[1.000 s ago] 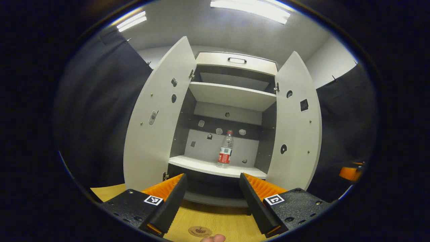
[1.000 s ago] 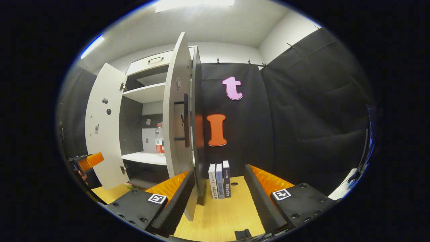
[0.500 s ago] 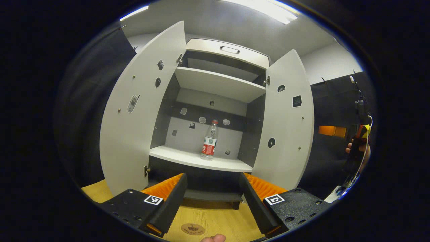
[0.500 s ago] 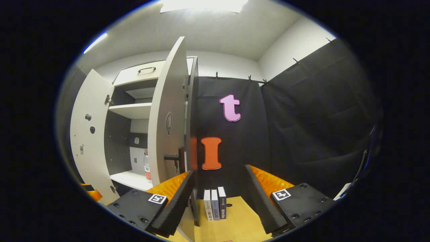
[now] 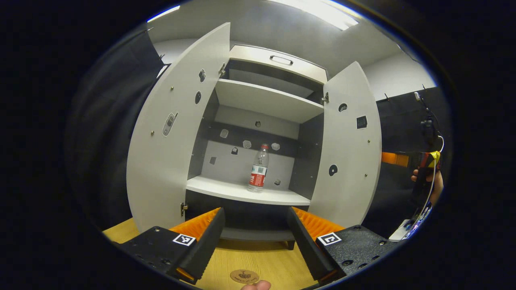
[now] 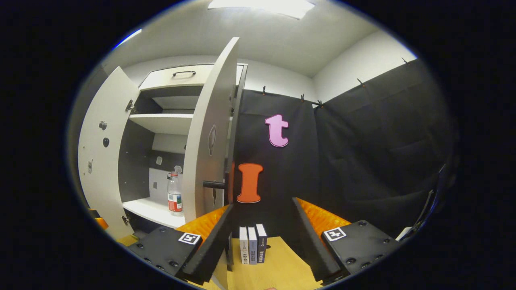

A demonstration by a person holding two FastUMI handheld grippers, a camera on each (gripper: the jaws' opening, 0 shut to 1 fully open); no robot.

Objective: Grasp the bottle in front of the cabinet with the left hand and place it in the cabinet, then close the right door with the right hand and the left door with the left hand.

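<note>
Right tool [image 6: 260, 237]: risen from worktop level over the last second — now seen beside the right door's [image 6: 207, 141] outer face, level with its black handle [image 6: 213, 184].
Books [image 6: 252, 249]: dropped lower in the right gripper view.
Left tool [image 5: 254, 241]: drawn back slightly — cabinet [image 5: 262, 104] shifted in its view.
</note>
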